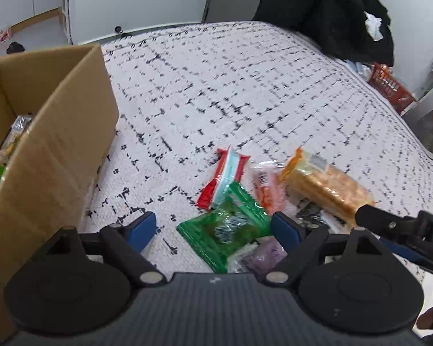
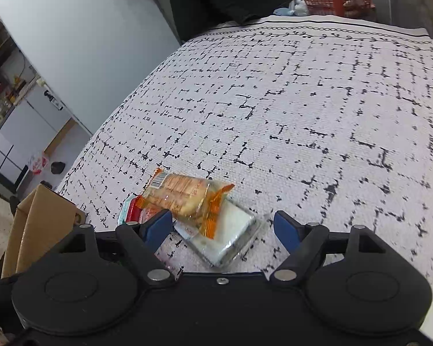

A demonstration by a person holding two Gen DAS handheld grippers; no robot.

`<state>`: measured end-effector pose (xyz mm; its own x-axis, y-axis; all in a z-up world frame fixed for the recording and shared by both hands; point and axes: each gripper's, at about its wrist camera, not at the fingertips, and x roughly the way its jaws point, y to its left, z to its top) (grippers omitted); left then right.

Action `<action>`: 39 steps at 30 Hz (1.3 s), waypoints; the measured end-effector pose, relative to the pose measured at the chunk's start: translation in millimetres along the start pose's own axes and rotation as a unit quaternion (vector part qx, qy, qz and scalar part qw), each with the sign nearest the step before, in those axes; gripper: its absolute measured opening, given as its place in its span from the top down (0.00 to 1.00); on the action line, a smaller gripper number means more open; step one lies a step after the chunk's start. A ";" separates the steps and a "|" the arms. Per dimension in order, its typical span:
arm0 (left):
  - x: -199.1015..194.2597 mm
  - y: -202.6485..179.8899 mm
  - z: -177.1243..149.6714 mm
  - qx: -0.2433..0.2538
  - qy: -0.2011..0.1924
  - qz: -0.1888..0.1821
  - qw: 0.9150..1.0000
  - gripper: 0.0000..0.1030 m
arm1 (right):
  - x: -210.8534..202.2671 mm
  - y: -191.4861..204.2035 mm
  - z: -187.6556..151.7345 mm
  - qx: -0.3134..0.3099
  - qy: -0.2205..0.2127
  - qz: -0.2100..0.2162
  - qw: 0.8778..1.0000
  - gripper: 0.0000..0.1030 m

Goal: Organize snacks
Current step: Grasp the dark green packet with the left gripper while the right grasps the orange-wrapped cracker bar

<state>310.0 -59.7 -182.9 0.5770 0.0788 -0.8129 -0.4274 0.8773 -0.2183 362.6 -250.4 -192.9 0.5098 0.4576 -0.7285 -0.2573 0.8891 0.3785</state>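
Jaws spread on both: settle left gripper [image 1: 213, 227] over green snack packet [image 1: 226, 230] lying between its pads, right gripper [image 2: 222, 226] over clear white packet [image 2: 231, 236], then carry toward cardboard box [image 1: 49, 155] at nine o'clock.

A cardboard box [image 1: 52, 132] stands on the left of the table [image 1: 245, 86], with packets inside it. To its right a cluster of snack packets [image 1: 245, 196] lies on the cloth, some overlapping. A cracker pack [image 2: 184, 199] rests on a flat pouch [image 2: 231, 236]. Behind the table's far edge stands a basket [image 2: 337, 0].
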 end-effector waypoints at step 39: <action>-50.8 14.5 8.3 -0.024 -0.042 -0.034 0.998 0.62 | -9.5 46.6 -3.8 -0.127 -0.011 0.003 0.992 0.80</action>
<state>280.3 -47.0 -140.3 0.6611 0.0619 -0.7478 -0.4176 0.8583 -0.2981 342.6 -213.3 -170.4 0.5250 0.4644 -0.7133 -0.4565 0.8609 0.2246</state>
